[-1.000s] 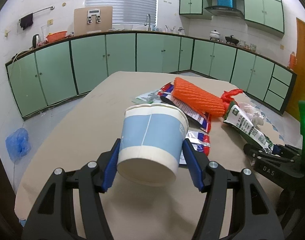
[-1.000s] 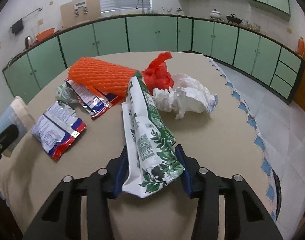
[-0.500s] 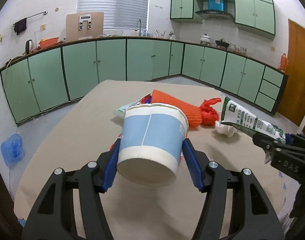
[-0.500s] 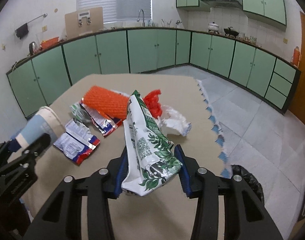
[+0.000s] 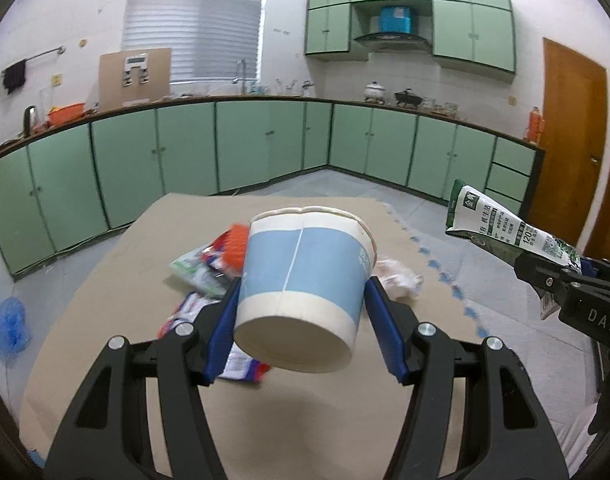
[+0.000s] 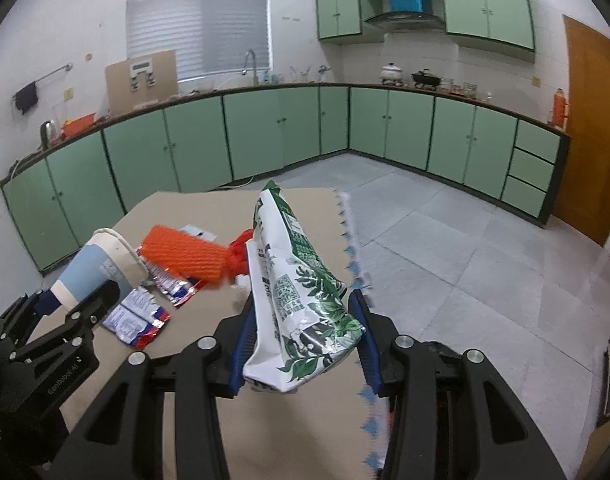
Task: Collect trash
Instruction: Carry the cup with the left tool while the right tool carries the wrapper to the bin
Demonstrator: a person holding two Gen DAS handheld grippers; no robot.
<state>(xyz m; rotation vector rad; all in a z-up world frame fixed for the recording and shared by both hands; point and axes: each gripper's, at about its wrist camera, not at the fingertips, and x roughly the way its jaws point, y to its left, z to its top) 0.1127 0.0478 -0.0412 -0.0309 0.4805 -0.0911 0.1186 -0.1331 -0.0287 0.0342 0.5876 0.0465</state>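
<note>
In a kitchen lined with green cupboards (image 5: 193,152), a table (image 5: 105,320) covered in brown card fills the foreground, standing on a grey tiled floor (image 6: 465,240). A brown door (image 5: 569,136) is at the far right, and a window blind (image 6: 199,20) hangs above the counter.

On the table lies the uncollected rubbish. An orange foam net (image 6: 181,258) lies toward the far side, with a red plastic bag (image 6: 237,252) touching its right end. Just beside these, crumpled white paper (image 5: 397,276) shows in the left wrist view. Nearer the left edge are flat snack wrappers (image 6: 139,320) in white, red and blue, and a green and white one (image 5: 193,276) is partly hidden behind the cup.

The left gripper (image 5: 301,320) is clamped on a paper cup (image 5: 305,284), blue with white bands. The cup lies tilted on its side between the blue pads, its base toward the camera and its mouth pointing away, held clear above the table.

The right gripper (image 6: 301,336) is closed on a white and green printed packet (image 6: 301,292). The pads press the packet's lower end, and the rest of it rises up and away from the camera, held above the table's right edge. In the left wrist view the same packet sticks up from the black gripper at the right, over the floor.

A blue plastic bag (image 5: 7,326) lies on the floor by the left cupboards.
</note>
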